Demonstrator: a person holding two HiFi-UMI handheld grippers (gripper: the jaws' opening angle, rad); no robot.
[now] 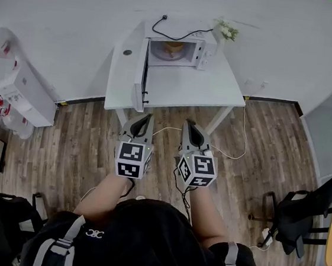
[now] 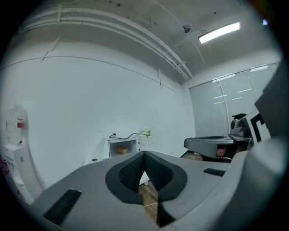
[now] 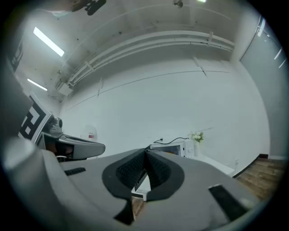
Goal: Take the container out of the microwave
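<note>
A white microwave (image 1: pixel 178 50) stands at the back of a white table (image 1: pixel 219 88), its door (image 1: pixel 141 76) swung wide open toward the table's front. An orange-brown container (image 1: pixel 173 48) sits inside the lit cavity; it also shows small and far off in the left gripper view (image 2: pixel 121 150). My left gripper (image 1: pixel 144 120) and right gripper (image 1: pixel 189 126) hang side by side over the wooden floor, short of the table's front edge. Both point level at the microwave (image 3: pixel 174 148). Each has its jaws shut with nothing between them.
A small vase of white flowers (image 1: pixel 226 30) stands right of the microwave, whose black cord (image 1: pixel 177 34) runs over its top. A white cabinet (image 1: pixel 22 92) is at the left, a black chair (image 1: pixel 299 219) at the right. A thin cable (image 1: pixel 235 149) lies on the floor.
</note>
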